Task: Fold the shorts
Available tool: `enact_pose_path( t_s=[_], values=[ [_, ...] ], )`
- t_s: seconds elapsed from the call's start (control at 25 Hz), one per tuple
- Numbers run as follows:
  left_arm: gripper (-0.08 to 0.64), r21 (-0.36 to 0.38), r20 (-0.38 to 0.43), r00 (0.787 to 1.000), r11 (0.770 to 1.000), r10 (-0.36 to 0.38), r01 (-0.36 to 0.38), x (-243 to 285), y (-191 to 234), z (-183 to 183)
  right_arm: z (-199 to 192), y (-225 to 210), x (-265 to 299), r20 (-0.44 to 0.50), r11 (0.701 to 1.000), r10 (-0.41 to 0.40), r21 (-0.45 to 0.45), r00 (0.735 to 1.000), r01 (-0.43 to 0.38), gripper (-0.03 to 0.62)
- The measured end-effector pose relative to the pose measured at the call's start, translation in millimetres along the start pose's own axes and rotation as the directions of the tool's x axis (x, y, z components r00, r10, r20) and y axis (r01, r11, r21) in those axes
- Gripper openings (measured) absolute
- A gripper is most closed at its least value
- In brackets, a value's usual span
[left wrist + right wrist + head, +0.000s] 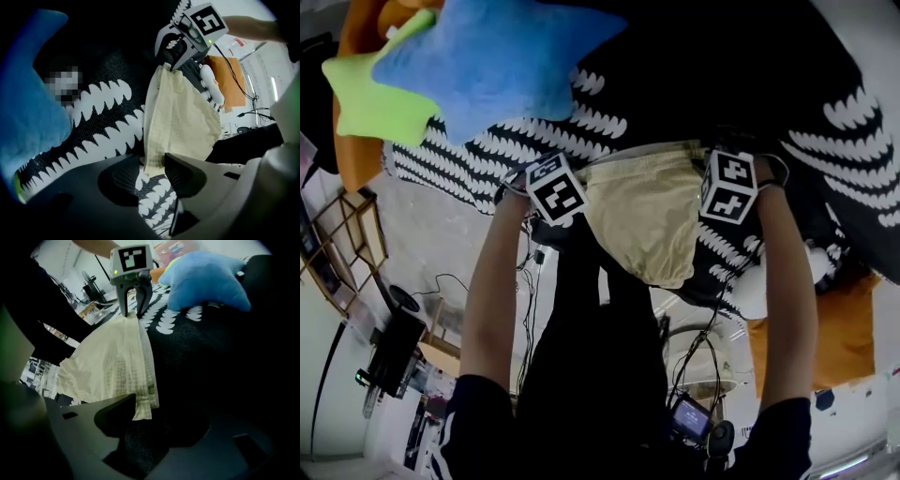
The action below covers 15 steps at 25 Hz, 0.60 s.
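Cream checked fabric shorts (647, 216): span from one finger pair to the other, on the black bedspread with white toothed pattern (600, 122).
Left gripper (152, 176): fingers apart; one waistband corner between them, against one finger.
Right gripper (154, 420): fingers apart; opposite waistband corner between them, beside one finger.

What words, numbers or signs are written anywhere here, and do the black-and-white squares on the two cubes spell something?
No readable words, brands or numbers anywhere.
Marker cubes, left and right: black-and-white square patterns, not letters.
Shorts: no print visible.
Small red mark in the background: too blurred to read.
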<state>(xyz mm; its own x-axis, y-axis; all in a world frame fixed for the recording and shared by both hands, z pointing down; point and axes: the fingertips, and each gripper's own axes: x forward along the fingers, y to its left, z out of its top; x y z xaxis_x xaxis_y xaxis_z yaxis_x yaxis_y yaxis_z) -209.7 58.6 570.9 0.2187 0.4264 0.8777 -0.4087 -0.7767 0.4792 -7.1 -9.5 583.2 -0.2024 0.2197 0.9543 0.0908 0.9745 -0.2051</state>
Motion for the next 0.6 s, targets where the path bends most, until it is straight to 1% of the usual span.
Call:
enact_pose_path(
  t_s=[0.08,0.16,0.2,0.28,0.32,0.36,0.4,0.44,0.48,0.52,0.6],
  values=[
    [0.169,-0.054,-0.01,1.0,0.999,0.0,-0.001,0,0,0,-2,1,9,-0.044,0.999,0.001,-0.047,0.999,-0.003,0.206],
    [0.169,-0.095,-0.004,1.0,0.995,0.02,-0.02,1,0,-1,-5,5,15,-0.066,0.996,-0.008,-0.087,0.998,0.002,0.174],
    [0.169,-0.114,-0.001,0.999,0.993,0.033,-0.033,3,1,-2,-6,7,16,-0.066,0.996,-0.012,-0.092,0.998,0.006,0.15],
    [0.16,-0.146,0.0,0.998,0.988,0.059,-0.059,4,3,-7,-6,11,18,-0.052,0.999,-0.01,-0.045,0.999,0.008,0.123],
    [0.148,-0.145,-0.001,0.998,0.987,0.07,-0.07,5,5,-8,-6,11,18,-0.041,1.0,-0.003,-0.007,0.999,0.003,0.118],
    [0.13,-0.128,-0.002,0.997,0.989,0.08,-0.08,3,5,-9,-7,11,16,-0.029,1.0,0.003,0.022,1.0,-0.002,0.117],
    [0.107,-0.1,0.002,0.996,0.991,0.088,-0.088,1,4,-9,-6,10,14,-0.019,0.999,0.003,0.033,1.0,-0.002,0.118],
    [0.085,-0.071,0.01,0.995,0.993,0.096,-0.095,-2,2,-9,-6,9,12,-0.012,1.0,-0.002,0.025,1.0,0.002,0.131],
    [0.075,-0.052,0.02,0.995,0.994,0.1,-0.099,-5,-1,-9,-5,7,11,-0.011,1.0,-0.007,0.008,1.0,0.007,0.166],
    [0.06,-0.045,0.03,0.994,0.994,0.102,-0.1,-7,-4,-10,-4,6,11,-0.015,1.0,-0.008,-0.006,1.0,0.007,0.193],
    [0.046,-0.059,0.049,0.993,0.993,0.107,-0.104,-7,-9,-12,-3,3,14,-0.037,1.0,0.005,-0.027,0.999,-0.006,0.199]
  ],
)
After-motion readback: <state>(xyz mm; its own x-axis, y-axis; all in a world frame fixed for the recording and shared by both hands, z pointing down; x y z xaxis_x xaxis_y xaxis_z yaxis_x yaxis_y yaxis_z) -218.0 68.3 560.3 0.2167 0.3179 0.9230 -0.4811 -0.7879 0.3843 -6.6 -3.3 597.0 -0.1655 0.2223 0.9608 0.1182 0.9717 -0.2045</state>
